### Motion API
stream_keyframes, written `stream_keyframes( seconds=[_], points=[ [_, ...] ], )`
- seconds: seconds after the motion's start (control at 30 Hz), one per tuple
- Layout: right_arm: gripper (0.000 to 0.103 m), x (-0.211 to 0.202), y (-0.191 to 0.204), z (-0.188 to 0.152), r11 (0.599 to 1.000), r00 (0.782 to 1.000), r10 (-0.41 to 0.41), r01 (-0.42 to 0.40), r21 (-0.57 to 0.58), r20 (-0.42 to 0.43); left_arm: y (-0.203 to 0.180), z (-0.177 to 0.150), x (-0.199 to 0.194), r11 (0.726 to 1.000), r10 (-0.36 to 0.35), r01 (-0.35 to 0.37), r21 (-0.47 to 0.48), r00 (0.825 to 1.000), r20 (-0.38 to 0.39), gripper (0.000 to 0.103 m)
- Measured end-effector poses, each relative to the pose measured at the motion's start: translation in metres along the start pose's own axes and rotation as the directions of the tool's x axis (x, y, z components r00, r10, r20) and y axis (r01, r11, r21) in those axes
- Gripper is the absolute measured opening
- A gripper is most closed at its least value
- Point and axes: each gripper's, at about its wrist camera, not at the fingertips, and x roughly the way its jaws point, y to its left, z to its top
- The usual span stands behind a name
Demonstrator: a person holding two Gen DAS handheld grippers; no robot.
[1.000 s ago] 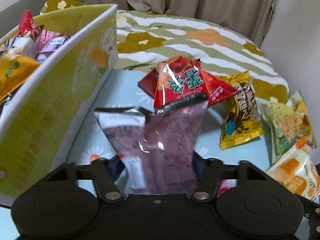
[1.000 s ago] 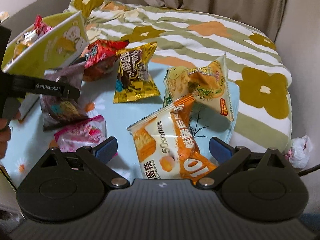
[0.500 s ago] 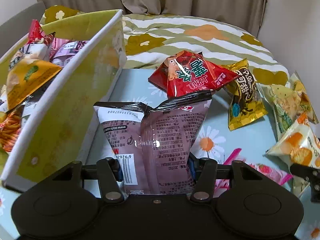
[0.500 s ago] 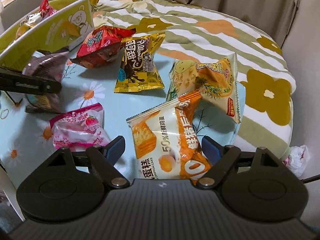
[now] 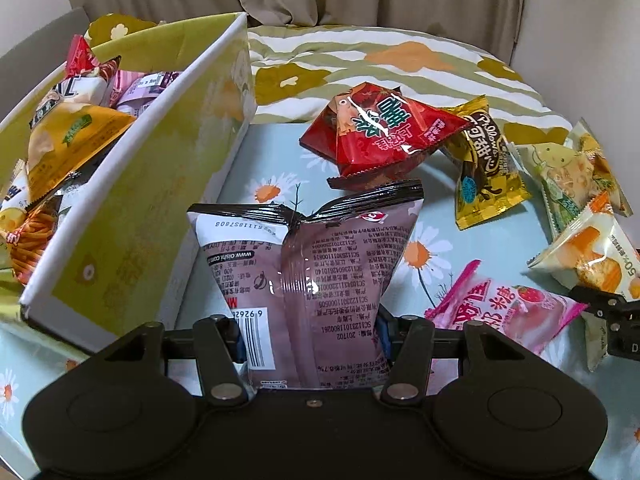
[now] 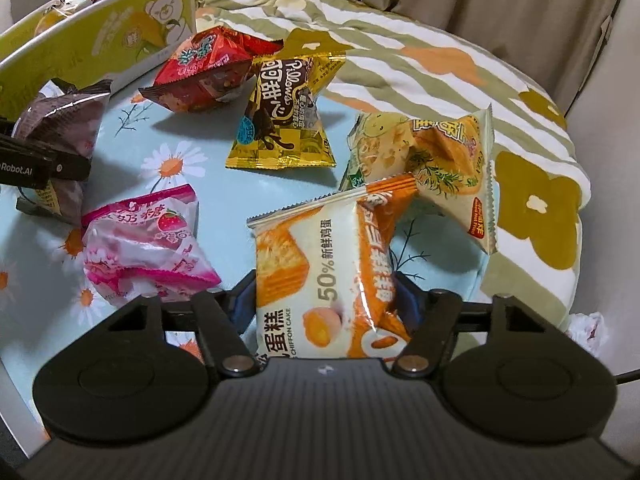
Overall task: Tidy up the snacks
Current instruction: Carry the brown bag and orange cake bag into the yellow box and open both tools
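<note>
Jaws of my right gripper (image 6: 324, 300), wide apart a second ago, are closing on the orange chiffon cake packet (image 6: 320, 264) now between them on the daisy-print table (image 6: 224, 196). My left gripper (image 5: 310, 336) is clamped on the brown snack bag (image 5: 316, 268), which now sits nearer the green storage box (image 5: 132, 216) holding other snacks.
</note>
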Motion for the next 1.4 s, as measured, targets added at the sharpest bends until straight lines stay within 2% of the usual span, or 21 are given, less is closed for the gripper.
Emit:
stream_keyframes(
  seconds=[0.37, 0.7, 0.93, 1.1, 1.23, 1.4],
  points=[
    [0.078, -0.046, 0.0, 0.008, 0.997, 0.997, -0.007, 0.002, 0.072, 0.073, -0.01, 0.008, -0.039, 0.999, -0.032, 0.029, 0.041, 0.997, 0.074, 0.059],
    [0.078, -0.11, 0.018, 0.048, 0.992, 0.981, 0.006, -0.029, 0.12, 0.192, 0.011, 0.02, -0.113, 0.999, -0.042, 0.037, 0.027, 0.978, 0.206, 0.059],
    [0.078, -0.145, 0.065, 0.096, 0.989, 0.952, 0.071, -0.106, 0.105, 0.298, 0.061, 0.034, -0.16, 1.0, -0.016, 0.018, -0.004, 0.95, 0.313, 0.059],
    [0.078, -0.155, 0.108, 0.135, 0.981, 0.929, 0.101, -0.152, 0.119, 0.355, 0.114, 0.049, -0.174, 1.0, 0.015, -0.008, -0.021, 0.931, 0.365, 0.059],
    [0.078, -0.152, 0.148, 0.166, 0.967, 0.921, 0.108, -0.185, 0.177, 0.374, 0.157, 0.064, -0.173, 1.0, 0.03, -0.026, -0.016, 0.93, 0.366, 0.059],
    [0.078, -0.137, 0.191, 0.197, 0.946, 0.922, 0.114, -0.214, 0.242, 0.369, 0.209, 0.081, -0.151, 1.0, 0.023, -0.029, 0.011, 0.941, 0.338, 0.059]
  ],
)
